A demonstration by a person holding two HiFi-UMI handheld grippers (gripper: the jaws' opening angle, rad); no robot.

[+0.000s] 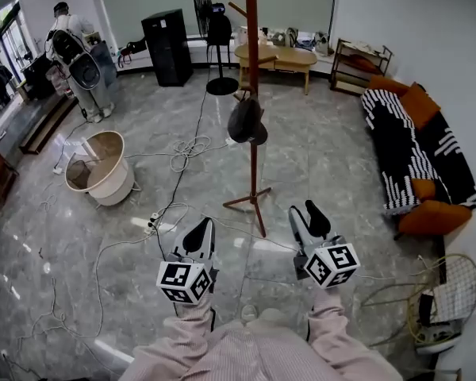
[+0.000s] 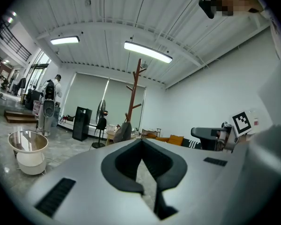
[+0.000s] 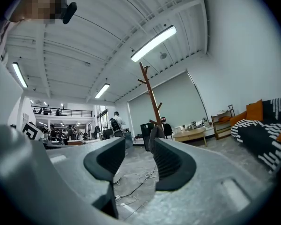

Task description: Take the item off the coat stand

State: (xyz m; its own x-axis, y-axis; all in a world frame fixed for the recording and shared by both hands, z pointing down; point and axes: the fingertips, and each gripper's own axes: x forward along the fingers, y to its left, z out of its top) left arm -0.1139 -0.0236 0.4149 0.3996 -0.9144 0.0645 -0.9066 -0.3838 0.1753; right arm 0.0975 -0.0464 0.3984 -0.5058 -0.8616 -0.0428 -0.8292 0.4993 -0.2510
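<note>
Plainly, nothing grasped yet
Head view: dark item hangs low on the coat stand, well ahead of left gripper and right gripper; left gripper view: jaws clenched, empty; right gripper view: jaws released, empty; a sideways tug could topple the stand

Coat stand ahead of right gripper: smooth reddish wood. Dark item on it: matt cloth. Floor under left gripper: glossy stone.
</note>
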